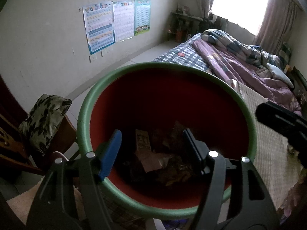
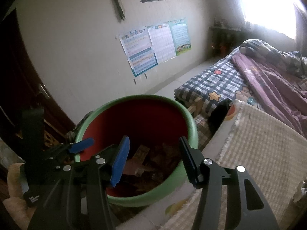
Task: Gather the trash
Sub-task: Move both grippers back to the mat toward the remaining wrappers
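While both grippers gape empty, trash (image 1: pixel 153 157) fills the bin (image 1: pixel 86 111).

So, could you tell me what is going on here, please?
A person is collecting trash with two handheld grippers. Both the left gripper and the right gripper hang open and empty over a green-rimmed red bin beside the bed. Wrappers and paper scraps already lie at the bottom.

Both wrist views close above bin (image 1: pixel 99 103)
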`<state>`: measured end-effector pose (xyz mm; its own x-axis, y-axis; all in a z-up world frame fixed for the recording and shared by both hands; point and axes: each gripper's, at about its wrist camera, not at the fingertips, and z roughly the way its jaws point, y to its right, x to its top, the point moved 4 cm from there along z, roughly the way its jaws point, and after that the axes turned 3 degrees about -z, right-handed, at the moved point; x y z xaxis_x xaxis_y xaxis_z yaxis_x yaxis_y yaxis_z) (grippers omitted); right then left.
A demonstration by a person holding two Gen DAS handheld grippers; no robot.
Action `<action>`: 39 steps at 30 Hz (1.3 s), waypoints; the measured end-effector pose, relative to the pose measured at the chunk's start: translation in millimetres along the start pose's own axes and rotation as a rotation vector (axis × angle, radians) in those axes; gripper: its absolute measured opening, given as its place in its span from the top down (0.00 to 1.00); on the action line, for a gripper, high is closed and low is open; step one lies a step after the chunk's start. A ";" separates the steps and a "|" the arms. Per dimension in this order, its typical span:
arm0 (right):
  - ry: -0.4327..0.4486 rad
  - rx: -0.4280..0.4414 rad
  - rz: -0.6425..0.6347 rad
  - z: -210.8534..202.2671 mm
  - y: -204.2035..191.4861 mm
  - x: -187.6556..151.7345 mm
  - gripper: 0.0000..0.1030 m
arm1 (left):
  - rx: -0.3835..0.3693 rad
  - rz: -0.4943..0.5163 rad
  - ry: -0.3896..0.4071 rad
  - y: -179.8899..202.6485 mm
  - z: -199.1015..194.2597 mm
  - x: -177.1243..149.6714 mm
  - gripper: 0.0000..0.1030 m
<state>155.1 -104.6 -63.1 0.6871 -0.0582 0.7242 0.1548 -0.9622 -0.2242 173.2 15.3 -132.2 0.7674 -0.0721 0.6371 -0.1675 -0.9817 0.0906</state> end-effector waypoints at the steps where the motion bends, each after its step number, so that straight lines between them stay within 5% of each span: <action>1: 0.004 -0.005 0.002 -3.9 2.7 -0.6 0.49 | 0.001 -0.002 0.001 -0.6 -0.9 -0.3 0.39; 8: 0.012 -0.068 0.003 -39.1 26.2 -14.6 0.49 | 0.029 -0.017 0.034 -3.6 -17.7 -11.8 0.39; 16: 0.025 -0.296 0.118 -129.2 126.3 -58.9 0.45 | 0.039 -0.012 0.074 13.5 -49.4 -35.6 0.38; 23: -0.057 -0.367 0.238 -176.0 171.4 -129.7 0.45 | -0.134 0.098 0.070 96.6 -84.8 -64.1 0.32; 31: -0.168 -0.304 0.266 -181.9 162.4 -188.7 0.45 | -0.438 0.395 -0.078 215.9 -110.2 -141.9 0.30; 35: -0.224 -0.283 0.254 -175.6 154.3 -210.7 0.46 | -0.474 0.465 -0.120 240.8 -115.9 -167.2 0.29; 39: -0.257 -0.234 0.276 -171.4 150.7 -225.9 0.63 | -0.491 0.455 -0.168 251.2 -115.4 -178.3 0.28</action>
<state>-98.5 -282.0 -148.7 0.8389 -0.2821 0.4655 -0.2039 -0.9558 -0.2117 -77.1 -198.1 -134.8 0.6333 -0.5233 0.5702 -0.7262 -0.6566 0.2039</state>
